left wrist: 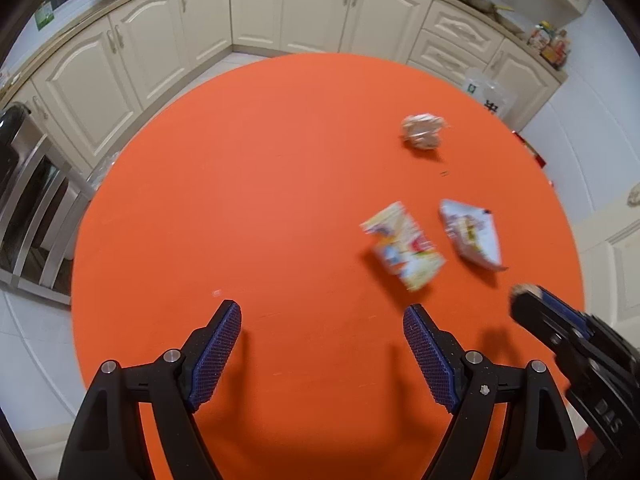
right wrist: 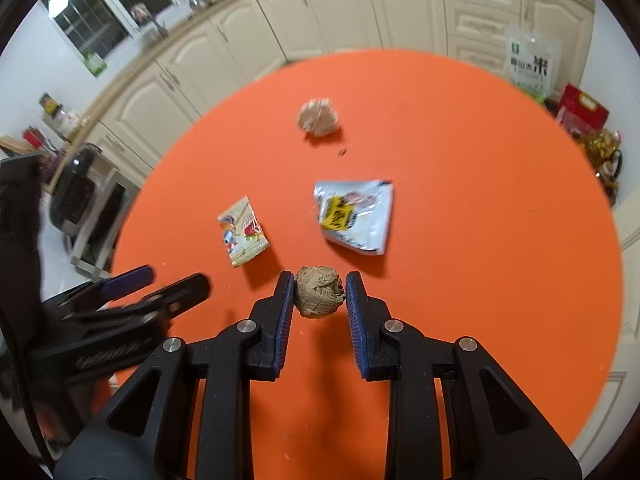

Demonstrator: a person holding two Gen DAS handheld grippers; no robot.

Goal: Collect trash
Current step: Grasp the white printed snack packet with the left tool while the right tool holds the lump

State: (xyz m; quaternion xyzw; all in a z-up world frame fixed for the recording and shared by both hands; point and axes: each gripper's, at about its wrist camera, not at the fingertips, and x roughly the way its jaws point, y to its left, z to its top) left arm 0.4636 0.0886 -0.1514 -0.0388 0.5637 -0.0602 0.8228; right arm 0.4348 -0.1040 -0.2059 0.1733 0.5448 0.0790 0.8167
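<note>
**Brown wad gripped, three scraps waiting on the orange table**

Taking the brown crumpled wad [right wrist: 320, 291] as the landmark and working left to right in the right wrist view: the left gripper [right wrist: 160, 282] is hanging to its left over the orange table [right wrist: 480, 240], jaws standing wide apart with nothing between them. Just beyond the wad and leftward, a colourful snack wrapper [right wrist: 243, 232] is lying flat. The right gripper [right wrist: 319, 294] is pressing its blue pads against both sides of the wad, which seems to be sitting at or just above the tabletop. Beyond the wad and slightly right, a white and yellow packet [right wrist: 354, 216] is lying open; farther beyond it, a pale paper ball [right wrist: 319, 117] is resting. No bin is showing in either view. Judging by this, collection is only getting started: one piece gripped, three left.
</note>
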